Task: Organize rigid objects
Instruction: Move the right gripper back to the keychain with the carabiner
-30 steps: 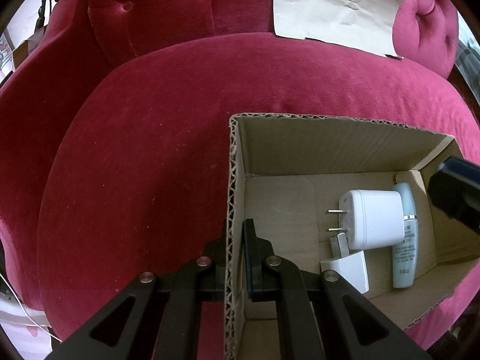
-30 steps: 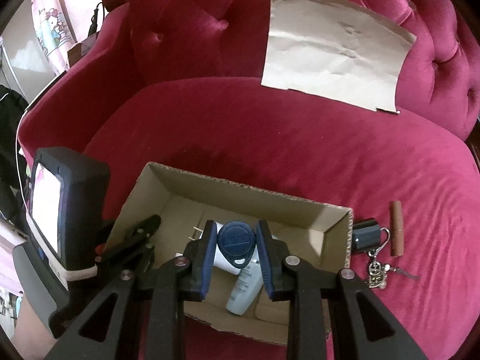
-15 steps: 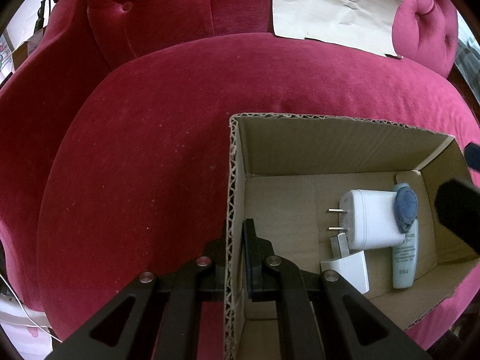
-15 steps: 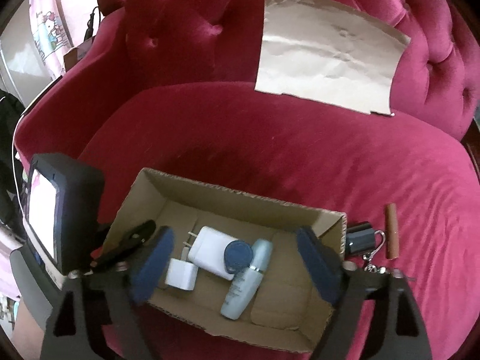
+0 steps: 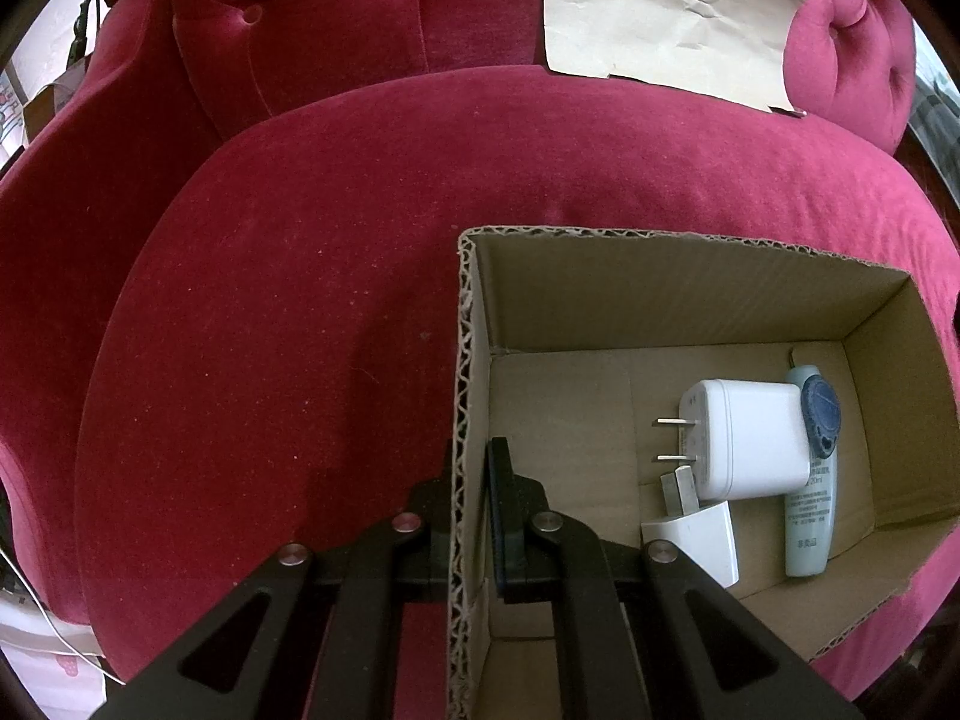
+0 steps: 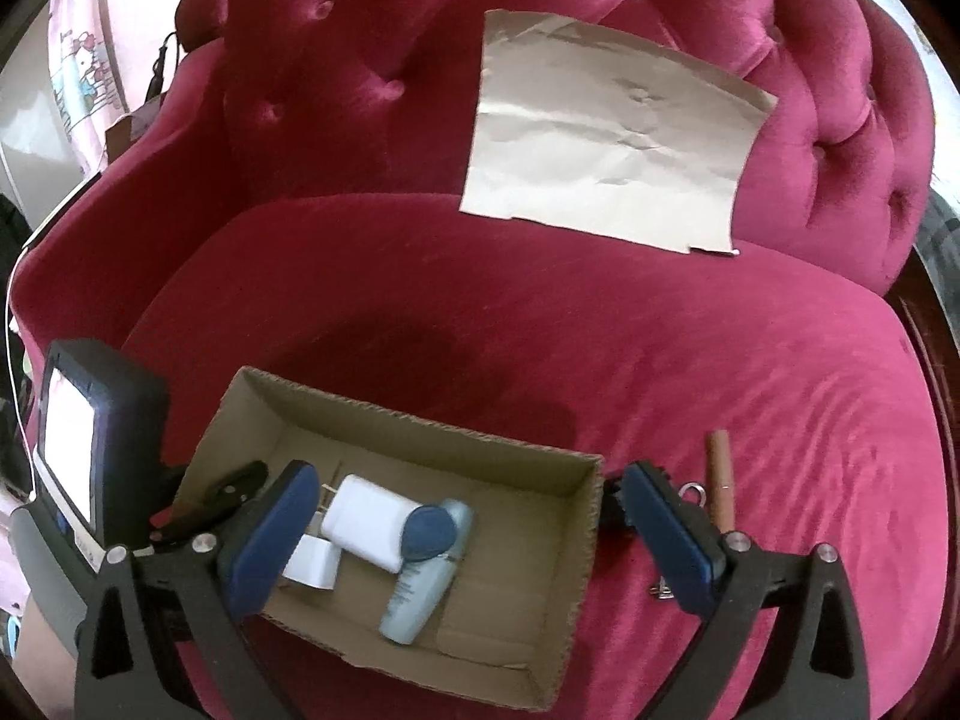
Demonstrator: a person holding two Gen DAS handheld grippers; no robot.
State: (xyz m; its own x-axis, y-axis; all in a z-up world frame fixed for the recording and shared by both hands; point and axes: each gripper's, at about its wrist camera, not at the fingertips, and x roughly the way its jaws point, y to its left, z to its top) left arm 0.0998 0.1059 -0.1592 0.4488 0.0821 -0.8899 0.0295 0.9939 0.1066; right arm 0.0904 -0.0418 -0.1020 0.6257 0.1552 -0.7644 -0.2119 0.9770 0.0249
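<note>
Blue tag (image 6: 427,529) dropped; two chargers, one tube.

A tufted crimson velvet sofa (image 6: 540,330) filled the view ahead of the claws, a creased tan paper sheet (image 6: 612,144) leaning on its buttoned backrest beyond.

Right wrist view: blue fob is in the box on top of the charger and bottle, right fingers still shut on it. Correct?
Not quite. The right gripper is open; its fingers have just been opening and nothing is between them. The right wrist view shows the blue fob lying free in the box, on the charger and bottle.
</note>
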